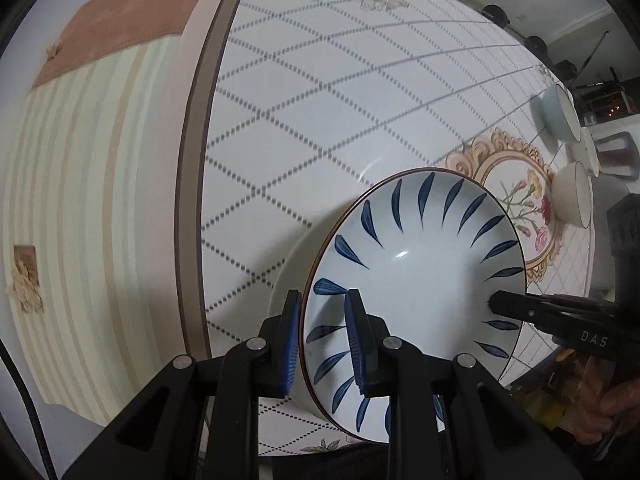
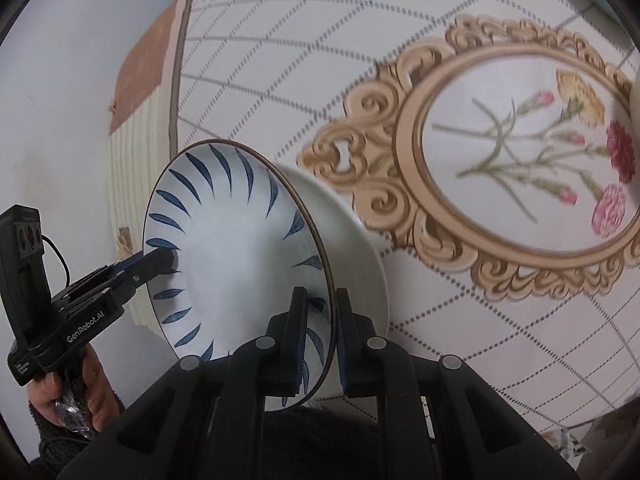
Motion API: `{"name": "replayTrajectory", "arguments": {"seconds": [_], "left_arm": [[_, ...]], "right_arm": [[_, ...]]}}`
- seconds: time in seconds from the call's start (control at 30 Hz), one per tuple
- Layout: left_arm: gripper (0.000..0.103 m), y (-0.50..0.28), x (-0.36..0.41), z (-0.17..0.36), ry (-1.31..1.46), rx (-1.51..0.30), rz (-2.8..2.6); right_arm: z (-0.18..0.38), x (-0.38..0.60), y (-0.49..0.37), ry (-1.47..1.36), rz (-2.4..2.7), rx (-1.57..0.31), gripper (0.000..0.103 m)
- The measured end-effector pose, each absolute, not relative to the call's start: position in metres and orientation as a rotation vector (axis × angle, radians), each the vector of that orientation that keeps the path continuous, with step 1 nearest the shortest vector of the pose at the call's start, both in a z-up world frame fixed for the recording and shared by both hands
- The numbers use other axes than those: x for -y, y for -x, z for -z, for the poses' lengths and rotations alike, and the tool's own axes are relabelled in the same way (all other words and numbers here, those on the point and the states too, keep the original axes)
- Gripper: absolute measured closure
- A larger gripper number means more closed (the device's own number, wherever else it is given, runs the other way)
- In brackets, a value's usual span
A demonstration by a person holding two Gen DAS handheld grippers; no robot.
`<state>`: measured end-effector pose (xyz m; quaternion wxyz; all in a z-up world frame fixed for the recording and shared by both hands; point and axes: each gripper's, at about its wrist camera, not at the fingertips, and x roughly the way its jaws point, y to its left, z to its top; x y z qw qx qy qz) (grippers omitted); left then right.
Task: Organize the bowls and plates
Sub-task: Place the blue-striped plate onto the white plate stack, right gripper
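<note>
A white bowl with blue leaf strokes inside (image 1: pixel 420 272) is held between both grippers above the table. My left gripper (image 1: pixel 324 344) is shut on its rim at one side. My right gripper (image 2: pixel 320 340) is shut on the opposite rim of the same bowl (image 2: pixel 236 248). Each gripper shows in the other's view: the right one (image 1: pixel 560 320) and the left one (image 2: pixel 120 280). A pale blue bowl (image 1: pixel 560 110) and a white bowl (image 1: pixel 572 196) stand at the far right of the table.
The table has a white cloth with a dotted diamond pattern (image 1: pixel 320 100) and a gold-framed flower print (image 2: pixel 520 152). The table's brown edge (image 1: pixel 192 200) runs at the left, with a striped rug (image 1: pixel 80 200) on the floor beyond it.
</note>
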<state>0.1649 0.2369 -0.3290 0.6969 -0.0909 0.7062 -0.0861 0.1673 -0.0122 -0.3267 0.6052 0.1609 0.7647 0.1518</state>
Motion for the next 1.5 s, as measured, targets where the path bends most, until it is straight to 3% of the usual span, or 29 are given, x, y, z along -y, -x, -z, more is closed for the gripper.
{"name": "replayTrajectory", "arguments": {"seconds": [1.17,1.37,1.5], "left_arm": [[0.084,-0.147,-0.206,0.363,0.069,-1.653,0.095],[0.084,-0.146,-0.204,0.361,0.056,-1.663,0.067],[0.083,-0.148,-0.204,0.354,0.054,-1.66,0.029]], "right_arm": [[0.35,-0.02,-0.153,-0.186,-0.272,-1.777,0.088],[0.349,-0.031,-0.154,-0.149,-0.231,-1.781,0.086],[0.345,-0.042,-0.153,-0.115,-0.194,-1.787,0.078]]}}
